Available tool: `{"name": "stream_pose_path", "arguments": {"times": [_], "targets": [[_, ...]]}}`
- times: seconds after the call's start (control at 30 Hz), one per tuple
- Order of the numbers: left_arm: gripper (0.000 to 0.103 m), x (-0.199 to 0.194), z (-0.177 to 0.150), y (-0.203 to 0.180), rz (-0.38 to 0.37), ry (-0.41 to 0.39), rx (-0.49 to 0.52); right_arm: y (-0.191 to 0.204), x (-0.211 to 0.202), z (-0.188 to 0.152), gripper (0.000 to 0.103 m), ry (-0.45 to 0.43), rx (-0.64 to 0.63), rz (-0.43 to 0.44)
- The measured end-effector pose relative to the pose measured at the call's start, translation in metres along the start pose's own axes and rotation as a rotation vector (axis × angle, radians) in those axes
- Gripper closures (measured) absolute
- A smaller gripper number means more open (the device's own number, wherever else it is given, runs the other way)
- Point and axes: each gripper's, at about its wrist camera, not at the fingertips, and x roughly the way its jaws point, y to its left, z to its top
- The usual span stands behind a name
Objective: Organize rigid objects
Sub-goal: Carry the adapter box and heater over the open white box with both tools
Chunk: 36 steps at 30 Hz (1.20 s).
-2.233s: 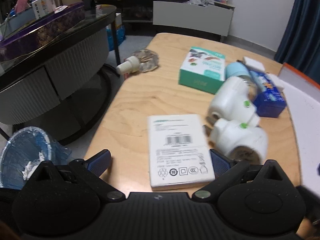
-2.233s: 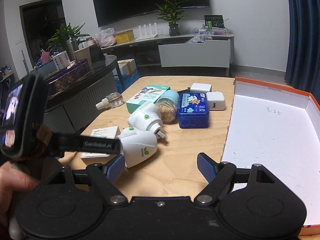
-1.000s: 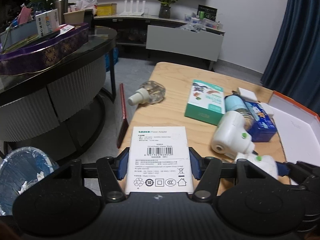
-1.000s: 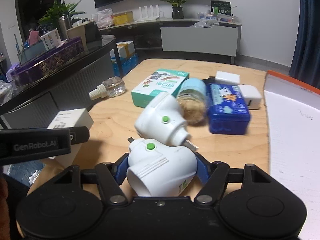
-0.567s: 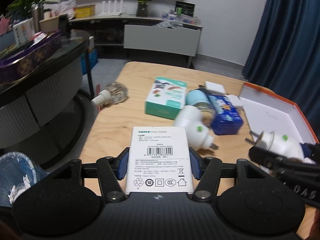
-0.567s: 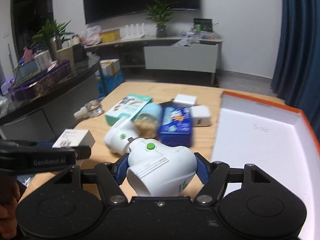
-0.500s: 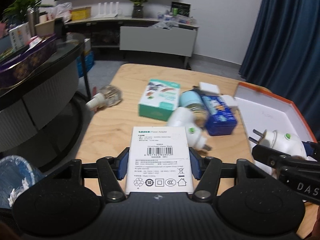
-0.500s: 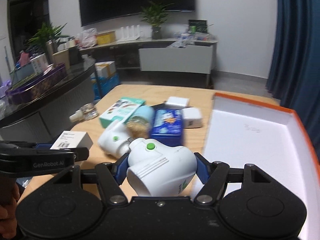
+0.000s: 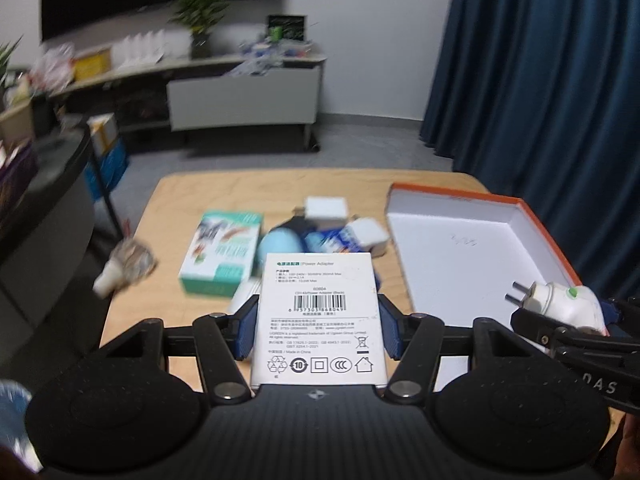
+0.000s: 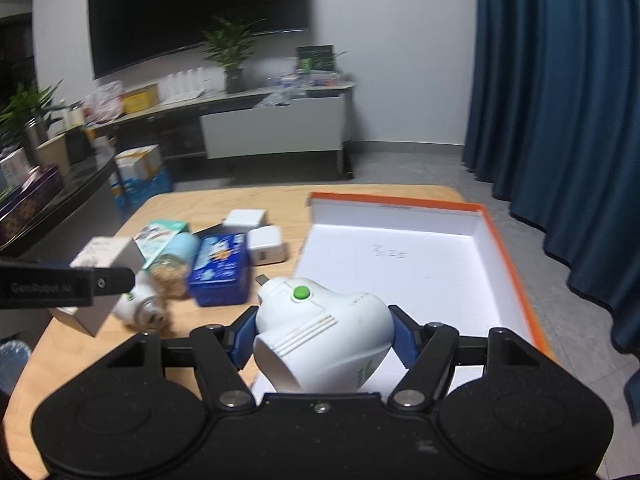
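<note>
My left gripper [image 9: 318,330] sits low in the frame's centre, fingers clamped on a white box [image 9: 318,312]. My right gripper [image 10: 322,338], likewise low and centred, pinches a white plug [image 10: 320,336].

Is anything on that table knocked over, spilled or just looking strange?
Nothing looks spilled or broken. The blue-lidded jar and a white plug-in device lie on their sides in the jumble left of the orange-rimmed box, whose visible floor holds nothing. The small glass bottle also lies tipped near the table's left edge.
</note>
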Motion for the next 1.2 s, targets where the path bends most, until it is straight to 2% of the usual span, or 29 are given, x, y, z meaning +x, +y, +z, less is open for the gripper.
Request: {"name": "stream_pose_path", "arguments": {"times": [0.27, 0.7, 1.2], "targets": [[0.043, 0.013, 0.017, -0.028, -0.024, -0.026, 0.008, -0.025, 0.002, 0.007, 0.023, -0.032, 0.019, -0.039], [0.043, 0.035, 0.026, -0.062, -0.073, 0.011, -0.002, -0.075, 0.014, 0.021, 0.023, -0.037, 0.063, -0.086], [0.043, 0.067, 0.049, -0.097, -0.119, 0.030, 0.043, -0.098, 0.043, 0.046, 0.023, -0.038, 0.067, -0.115]]}}
